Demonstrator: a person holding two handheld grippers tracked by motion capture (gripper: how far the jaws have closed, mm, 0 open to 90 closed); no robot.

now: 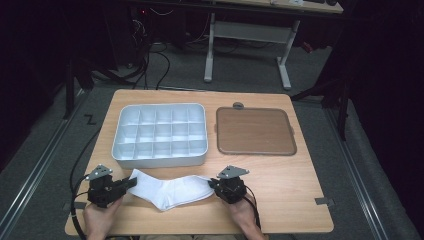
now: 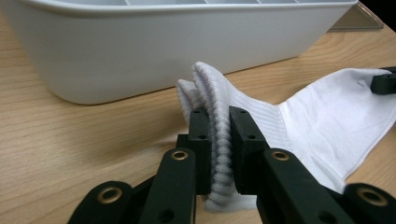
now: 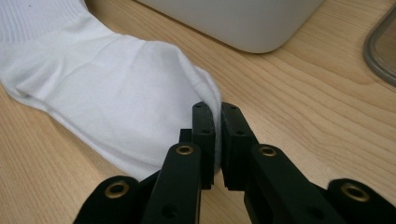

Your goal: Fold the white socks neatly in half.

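A white sock (image 1: 170,191) lies stretched across the near part of the wooden table (image 1: 295,175), between both grippers. My left gripper (image 1: 129,184) is shut on the ribbed cuff of the sock (image 2: 219,140), which bunches up between the jaws of the left gripper (image 2: 219,121). My right gripper (image 1: 212,184) is shut on the toe end of the sock (image 3: 135,98); the thin fabric edge is pinched between the jaws of the right gripper (image 3: 217,116). The other gripper's tip (image 2: 384,80) shows at the sock's far end in the left gripper view.
A white compartment tray (image 1: 160,134) with several empty cells stands just behind the sock; its wall (image 2: 177,51) is close ahead of the left gripper. A brown lid (image 1: 254,131) lies to the tray's right. A desk frame (image 1: 247,37) stands on the floor beyond.
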